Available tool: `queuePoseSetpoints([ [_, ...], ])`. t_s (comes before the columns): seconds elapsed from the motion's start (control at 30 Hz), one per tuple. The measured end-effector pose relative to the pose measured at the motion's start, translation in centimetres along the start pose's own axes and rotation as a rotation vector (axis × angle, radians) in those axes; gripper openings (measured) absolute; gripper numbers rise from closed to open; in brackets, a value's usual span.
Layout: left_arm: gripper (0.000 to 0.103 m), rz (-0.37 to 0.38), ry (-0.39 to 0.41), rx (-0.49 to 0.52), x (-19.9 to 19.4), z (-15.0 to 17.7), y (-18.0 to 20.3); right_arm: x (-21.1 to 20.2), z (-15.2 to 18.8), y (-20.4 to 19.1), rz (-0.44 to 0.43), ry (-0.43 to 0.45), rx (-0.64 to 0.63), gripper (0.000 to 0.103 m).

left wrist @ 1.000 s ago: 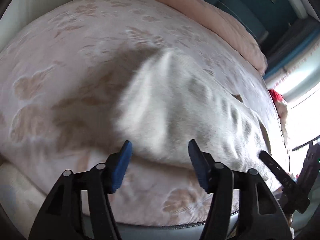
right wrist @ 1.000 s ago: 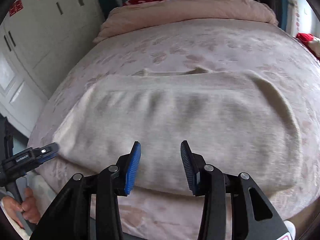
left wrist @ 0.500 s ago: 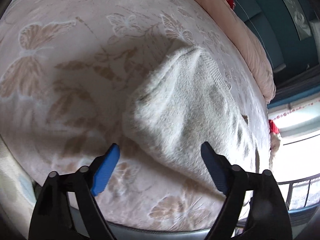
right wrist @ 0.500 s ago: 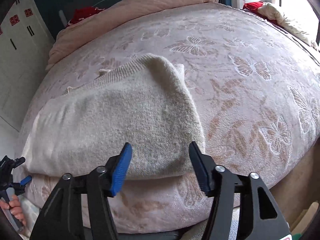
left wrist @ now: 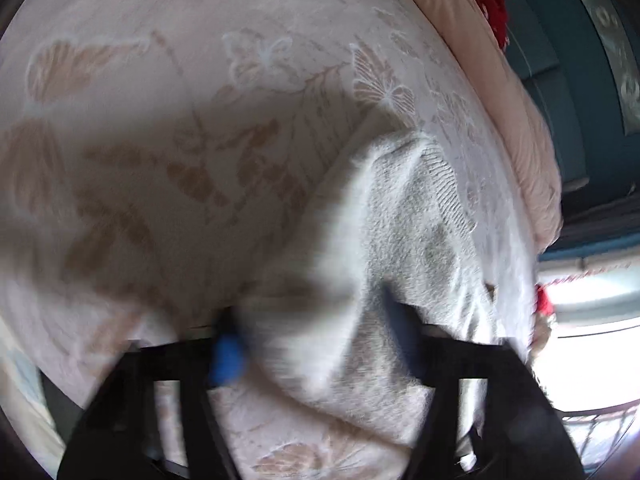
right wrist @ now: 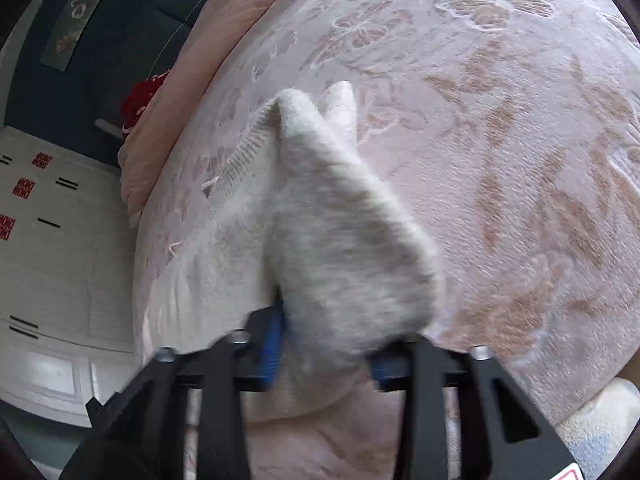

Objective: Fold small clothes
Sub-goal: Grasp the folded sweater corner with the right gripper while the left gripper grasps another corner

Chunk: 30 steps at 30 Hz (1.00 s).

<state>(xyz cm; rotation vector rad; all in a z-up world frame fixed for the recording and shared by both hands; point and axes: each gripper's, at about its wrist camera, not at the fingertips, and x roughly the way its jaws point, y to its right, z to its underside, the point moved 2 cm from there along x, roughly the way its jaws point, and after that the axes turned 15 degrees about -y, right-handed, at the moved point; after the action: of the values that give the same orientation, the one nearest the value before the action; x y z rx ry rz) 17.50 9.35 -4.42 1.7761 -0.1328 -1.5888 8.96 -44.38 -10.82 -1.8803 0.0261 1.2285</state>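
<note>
Garment: one cream fuzzy knit sweater (right wrist: 344, 240) on the pink butterfly-patterned bedspread (right wrist: 520, 140), bunched between both tools.
Left gripper (left wrist: 316, 344): jaws wide, fabric between.
Right gripper (right wrist: 324, 348): jaws wide, straddling sweater's edge.

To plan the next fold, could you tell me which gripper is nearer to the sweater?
Neither clearly: left gripper and right gripper each have the near edge of the sweater between their fingers.
</note>
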Motion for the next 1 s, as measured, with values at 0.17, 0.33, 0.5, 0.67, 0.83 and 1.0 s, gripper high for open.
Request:
queuePoseSetpoints([
  [0.17,0.018,0.052,0.010,0.061,-5.0,0.7,-0.5,-4.9,1.6,-5.0,-0.023,0.060,-0.149,0.015],
  [0.33,0.016,-0.022,-0.015,0.119,-8.2,3.5,-2.6,-6.9,5.5,-2.6,0.144,-0.011,-0.229,0.016],
  [0.5,0.022,-0.097,-0.087,0.108,-4.1,4.0,-5.5,-4.5,7.7,3.2,0.210,-0.097,-0.119,0.025],
  [0.67,0.061,-0.074,-0.018,0.123,-4.9,4.1,-4.9,-8.5,7.8,-2.2,0.367,0.079,-0.262,0.033],
  [0.83,0.064,-0.025,-0.070,0.075,-2.9,3.6,-4.5,-9.6,7.2,-10.0,0.453,0.267,-0.427,0.048],
  [1.0,0.068,-0.052,-0.087,0.058,-1.2,3.7,-4.1,-2.5,6.9,-16.7,0.235,0.027,-0.547,0.005],
])
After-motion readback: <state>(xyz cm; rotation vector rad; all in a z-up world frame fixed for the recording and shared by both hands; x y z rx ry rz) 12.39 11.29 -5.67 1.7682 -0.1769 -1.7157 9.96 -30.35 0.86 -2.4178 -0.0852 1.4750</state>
